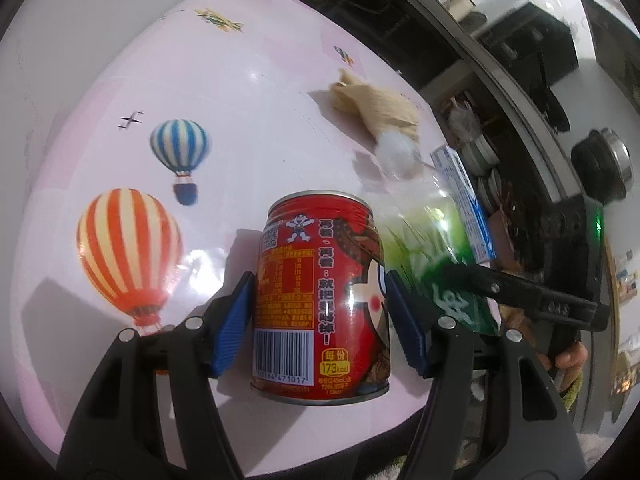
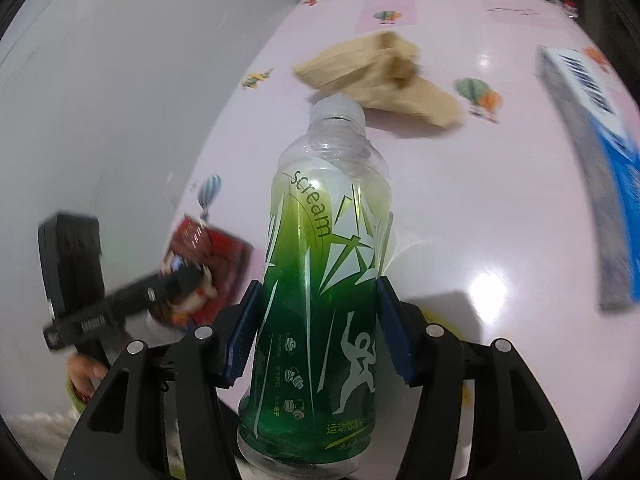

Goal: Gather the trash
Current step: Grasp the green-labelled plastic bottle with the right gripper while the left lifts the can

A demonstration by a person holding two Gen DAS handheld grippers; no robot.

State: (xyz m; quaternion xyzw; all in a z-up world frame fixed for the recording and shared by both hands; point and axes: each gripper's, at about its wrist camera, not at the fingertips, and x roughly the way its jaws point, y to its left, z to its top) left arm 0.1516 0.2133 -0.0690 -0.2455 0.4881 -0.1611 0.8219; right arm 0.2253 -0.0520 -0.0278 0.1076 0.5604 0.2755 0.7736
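Left wrist view: left gripper (image 1: 320, 312) straddles the red drink can (image 1: 320, 300) at lower centre, blue pads flat on both sides at mid-height, so it reads as a grip on the can. Can stands upright on the pink balloon-print table (image 1: 240, 100), base on the surface. A mid-body hold makes sense: straight wall, no tipping.

At right of frame the green sports-drink bottle (image 1: 432, 240) sits just beside the can, blurred, with the right gripper's black finger across it. Upper centre: crumpled tan paper bag (image 1: 376, 108) with a white wad (image 1: 396, 154) touching its lower end. A blue-white carton (image 1: 464, 204) lies at the table's right edge. Nothing blocks the can from going straight up.

Right wrist view: right gripper (image 2: 316, 332) has the bottle (image 2: 324, 260) between its pads at the lower label. Pads are at the wall; can't tell if they press yet. Bottle is capless, upright, looks empty, so light and easily squashed.

Can (image 2: 208, 268) and left gripper (image 2: 176, 280) sit at left, close enough to clash. Bag (image 2: 380, 76) lies beyond the bottle neck, carton (image 2: 592, 160) at far right.
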